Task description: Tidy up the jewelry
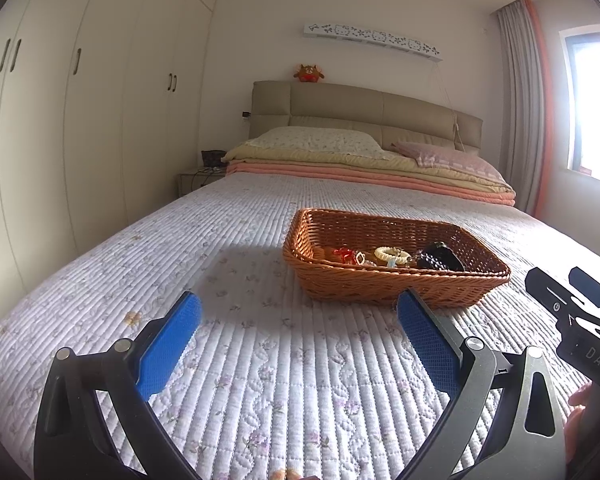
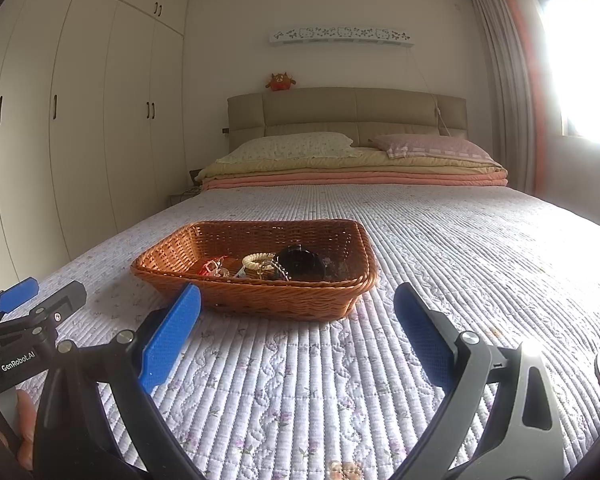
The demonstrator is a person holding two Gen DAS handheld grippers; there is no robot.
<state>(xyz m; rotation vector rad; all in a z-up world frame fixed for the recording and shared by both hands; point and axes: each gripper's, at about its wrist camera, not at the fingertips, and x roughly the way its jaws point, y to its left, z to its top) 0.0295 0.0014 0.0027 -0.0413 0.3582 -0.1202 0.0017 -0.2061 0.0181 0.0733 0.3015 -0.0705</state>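
Left wrist view showed the left gripper (image 1: 298, 314) with jaws spread, the basket (image 1: 380, 284) just ahead. The right gripper (image 2: 297, 308) was likewise spread over the bed (image 2: 460, 240).

A brown wicker basket (image 1: 396, 284) sits upright on the quilted bed, its rectangular mouth open. Inside, along the near wall, lies the jewelry — a red piece (image 1: 345, 255) at the left, a cream beaded bracelet (image 1: 392, 255) in the middle, a glossy black item (image 1: 440, 257) (perhaps a watch, hard to tell) at the right, all close together.
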